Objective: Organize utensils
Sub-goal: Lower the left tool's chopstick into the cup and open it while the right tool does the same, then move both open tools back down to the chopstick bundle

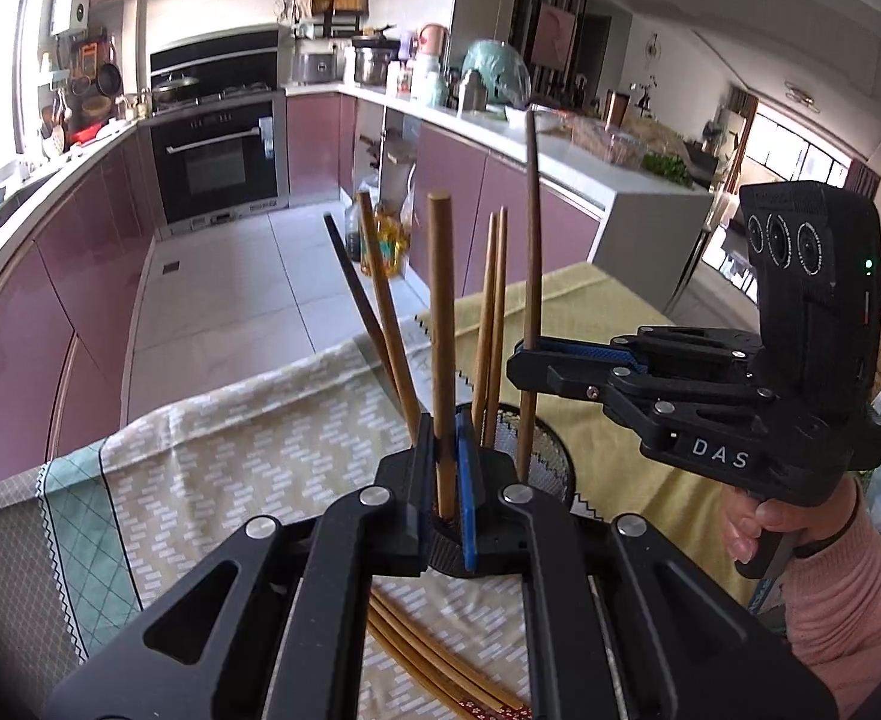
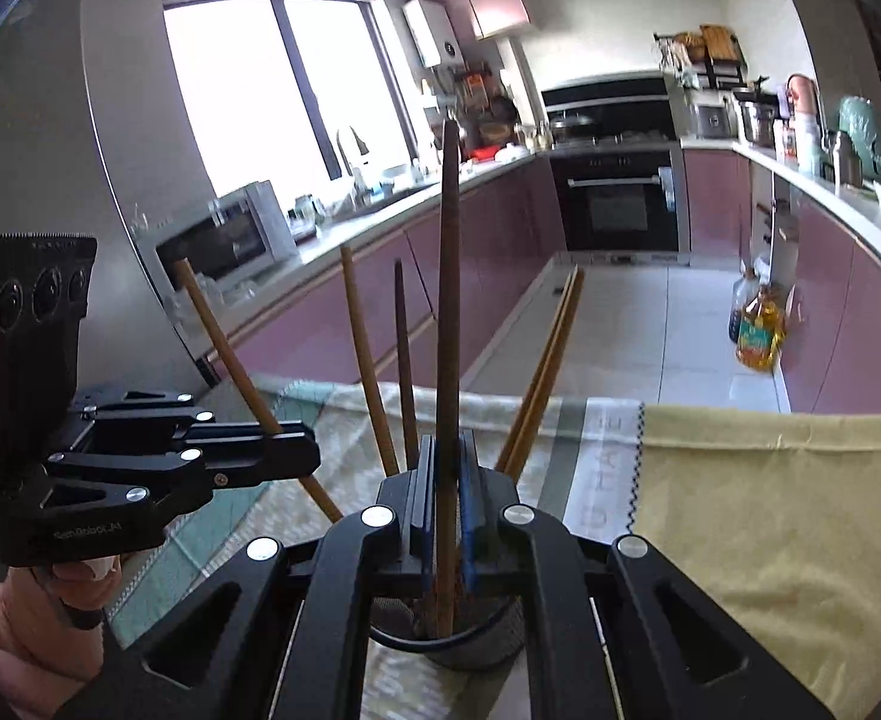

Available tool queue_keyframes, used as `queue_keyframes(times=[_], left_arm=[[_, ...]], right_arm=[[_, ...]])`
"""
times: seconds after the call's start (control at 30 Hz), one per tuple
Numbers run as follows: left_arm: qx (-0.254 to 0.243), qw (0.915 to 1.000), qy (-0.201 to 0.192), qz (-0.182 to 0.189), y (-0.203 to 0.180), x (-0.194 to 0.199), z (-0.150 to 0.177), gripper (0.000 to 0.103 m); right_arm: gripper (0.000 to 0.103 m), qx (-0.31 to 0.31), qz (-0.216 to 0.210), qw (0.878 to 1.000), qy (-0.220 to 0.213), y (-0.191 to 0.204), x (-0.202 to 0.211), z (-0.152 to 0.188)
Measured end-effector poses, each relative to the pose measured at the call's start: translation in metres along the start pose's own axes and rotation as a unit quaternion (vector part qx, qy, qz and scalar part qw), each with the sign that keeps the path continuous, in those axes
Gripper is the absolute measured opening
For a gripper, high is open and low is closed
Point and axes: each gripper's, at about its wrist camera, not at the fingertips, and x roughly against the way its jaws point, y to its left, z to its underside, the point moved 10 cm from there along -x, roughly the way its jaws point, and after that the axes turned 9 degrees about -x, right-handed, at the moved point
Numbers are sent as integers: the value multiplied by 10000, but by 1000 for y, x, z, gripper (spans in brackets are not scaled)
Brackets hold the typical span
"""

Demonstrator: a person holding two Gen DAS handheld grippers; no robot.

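Black mesh holder (image 1: pixel 545 444), round, on worktop (image 1: pixel 230 450) over patterned cloth; base hidden behind fingers. Several wooden chopsticks stand in it, splayed. Left gripper (image 1: pixel 445 468) fingers clamped on light round wooden chopstick (image 1: pixel 440 324), lower end at holder mouth. Right gripper (image 2: pixel 446 480) fingers clamped on dark tapered chopstick (image 2: pixel 448 312), tip inside holder. More chopsticks (image 1: pixel 428 660) flat on cloth, partly cut off. Yellow cloth (image 2: pixel 770 510) beside holder.

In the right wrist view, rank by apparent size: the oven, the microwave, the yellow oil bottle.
1. oven
2. microwave, close to the oven in apparent size and nearer the camera, so this order is unsure
3. yellow oil bottle, clearly smallest
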Motion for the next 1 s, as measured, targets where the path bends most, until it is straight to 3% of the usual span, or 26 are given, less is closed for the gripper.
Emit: queue_keyframes(times=[0.27,0.6,0.73,1.0], left_arm=[[44,9997,229,-56,12,-27,-1,8],[262,9991,312,-96,20,-46,6,12],[343,9992,181,-126,23,-41,9,23],[370,9986,-105,-353,23,-22,24,36]], right_arm=[[8,-44,29,9997,229,-2,-12,5],[10,-140,-49,9998,160,-4,-8,4],[16,-139,-70,9998,122,-2,-4,5],[29,-107,-123,9998,76,2,3,13]])
